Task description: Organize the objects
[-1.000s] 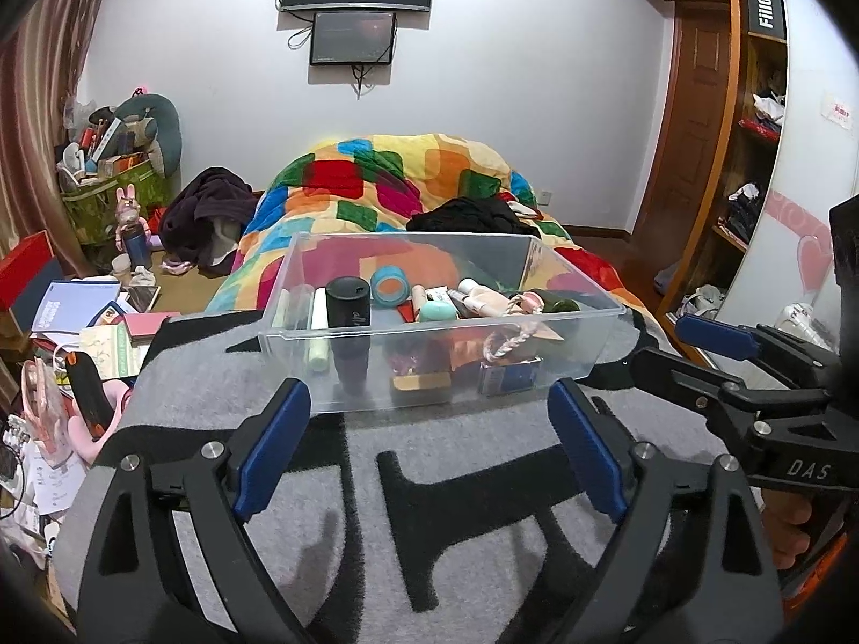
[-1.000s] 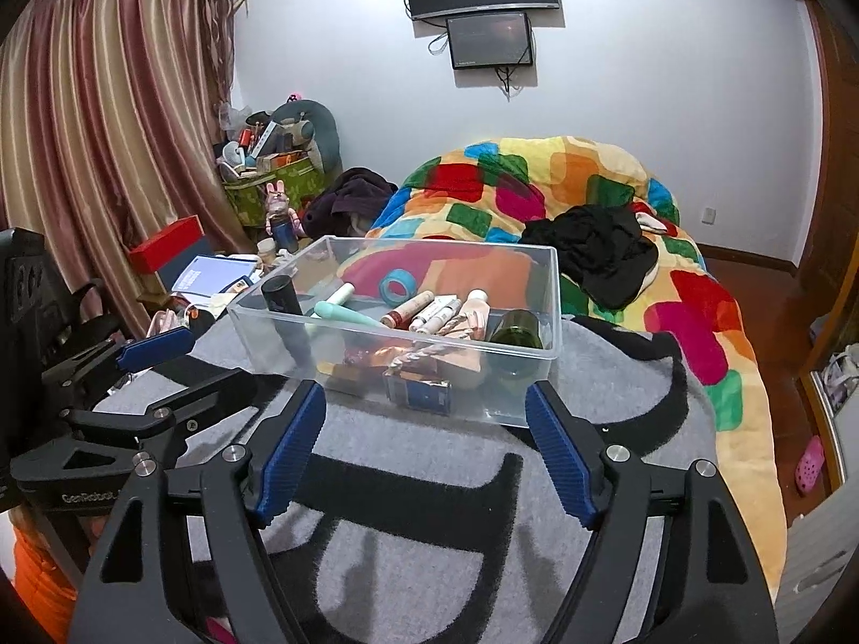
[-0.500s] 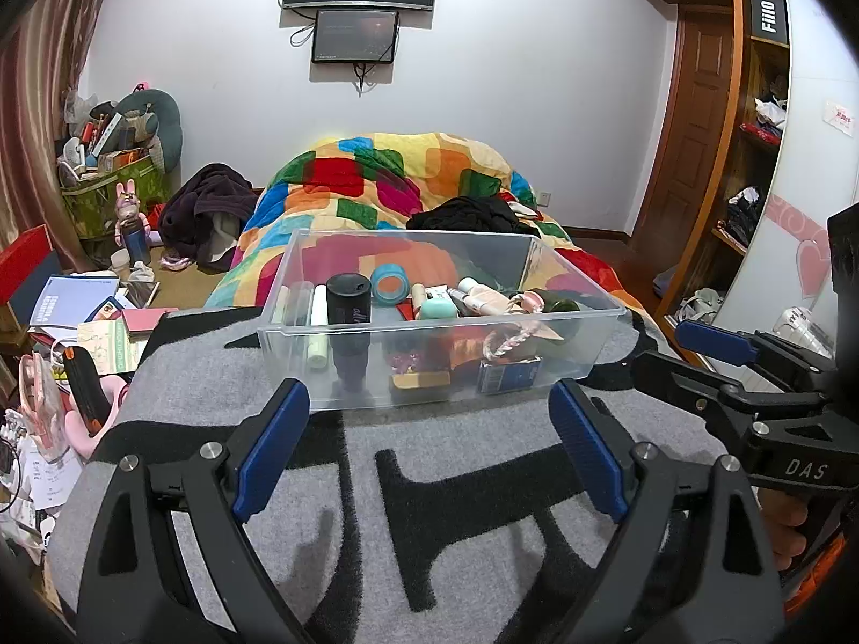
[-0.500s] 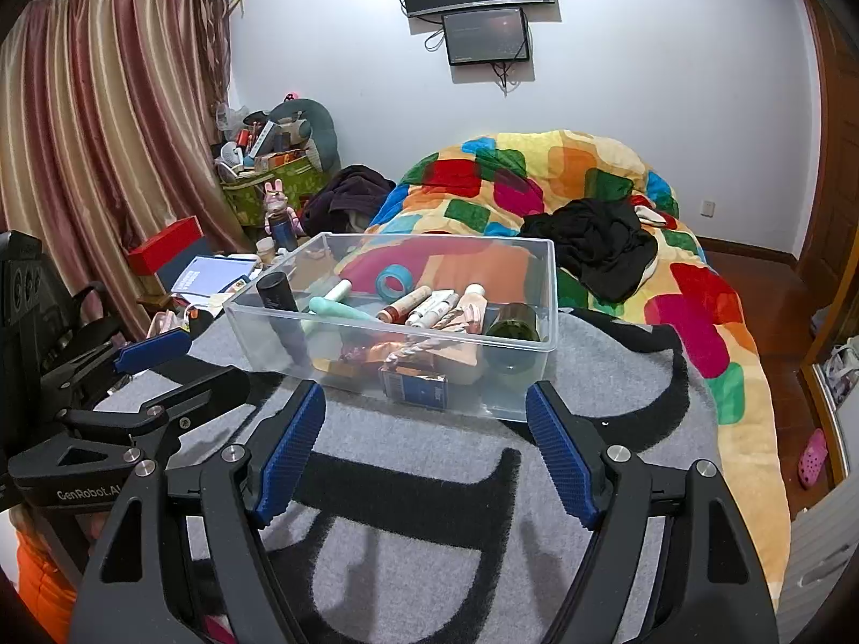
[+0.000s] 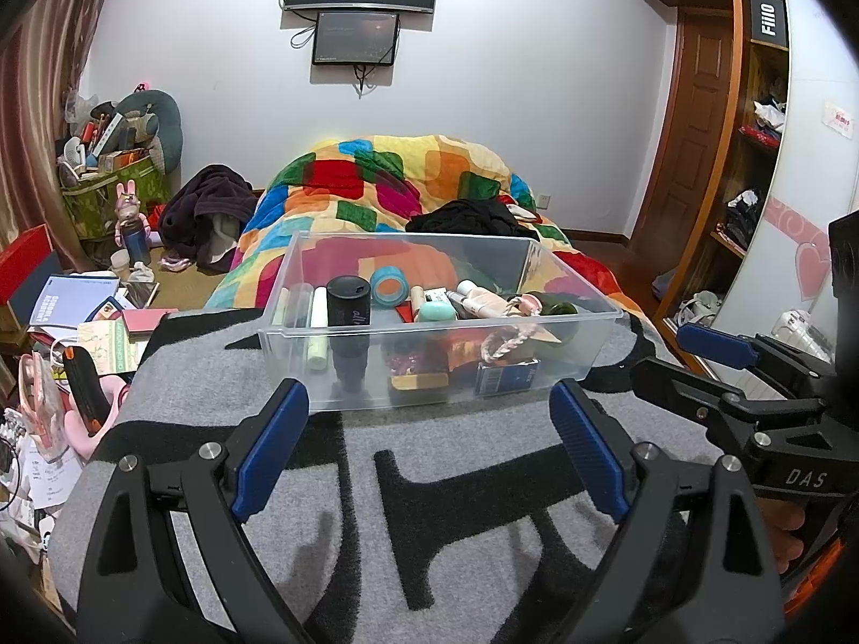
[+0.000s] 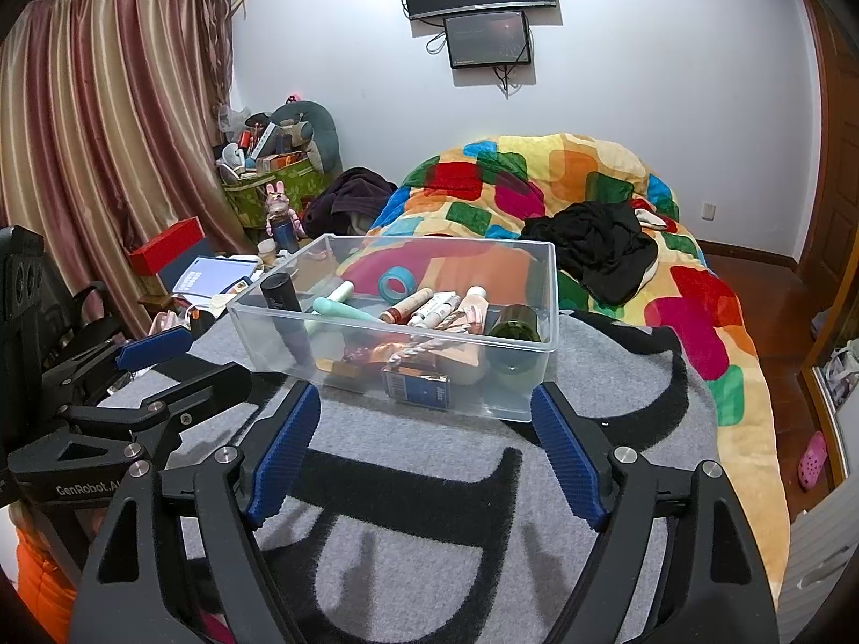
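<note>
Left hand-held gripper [image 5: 429, 445] and right hand-held gripper [image 6: 424, 451] are both hovering over the grey blanket [image 5: 461, 483], jaws spread apart, holding nothing. Just beyond, a clear plastic bin [image 5: 429, 381] is sitting on the blanket, holding a black cylinder [image 5: 349, 306], blue tape roll [image 5: 389, 284], mint tube [image 6: 343, 311], blue box [image 6: 416, 386] and dark green jar [image 6: 515, 324]. A patchwork quilt [image 6: 563, 182] is lying behind.

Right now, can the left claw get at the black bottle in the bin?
Probably yes. The left claw is open and empty, the clear bin has no lid, and the black bottle stands upright by the near wall; reach over it.
</note>
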Demonstrator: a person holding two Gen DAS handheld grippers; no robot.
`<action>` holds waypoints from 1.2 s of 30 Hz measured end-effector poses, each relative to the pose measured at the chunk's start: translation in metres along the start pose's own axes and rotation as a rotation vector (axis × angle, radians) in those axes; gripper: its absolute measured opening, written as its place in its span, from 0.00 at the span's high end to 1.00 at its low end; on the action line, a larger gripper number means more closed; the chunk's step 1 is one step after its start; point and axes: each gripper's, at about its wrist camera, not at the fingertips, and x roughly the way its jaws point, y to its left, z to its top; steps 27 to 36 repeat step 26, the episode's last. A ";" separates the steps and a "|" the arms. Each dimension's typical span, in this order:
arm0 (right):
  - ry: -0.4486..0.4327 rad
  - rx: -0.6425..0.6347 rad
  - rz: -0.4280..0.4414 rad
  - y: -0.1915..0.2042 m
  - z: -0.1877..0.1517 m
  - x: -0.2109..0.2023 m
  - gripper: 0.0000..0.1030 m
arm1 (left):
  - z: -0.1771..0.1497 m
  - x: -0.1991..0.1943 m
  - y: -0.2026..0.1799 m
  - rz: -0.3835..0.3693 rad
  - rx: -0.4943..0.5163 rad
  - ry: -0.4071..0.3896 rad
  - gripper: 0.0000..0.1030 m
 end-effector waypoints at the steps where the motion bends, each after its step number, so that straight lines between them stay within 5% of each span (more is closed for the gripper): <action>1: 0.000 0.000 0.000 0.000 0.000 0.000 0.24 | 0.000 -0.001 0.000 0.000 -0.001 0.001 0.11; 36: 0.008 -0.007 0.004 0.006 -0.001 -0.001 0.23 | 0.001 -0.006 -0.002 -0.021 -0.018 -0.005 0.10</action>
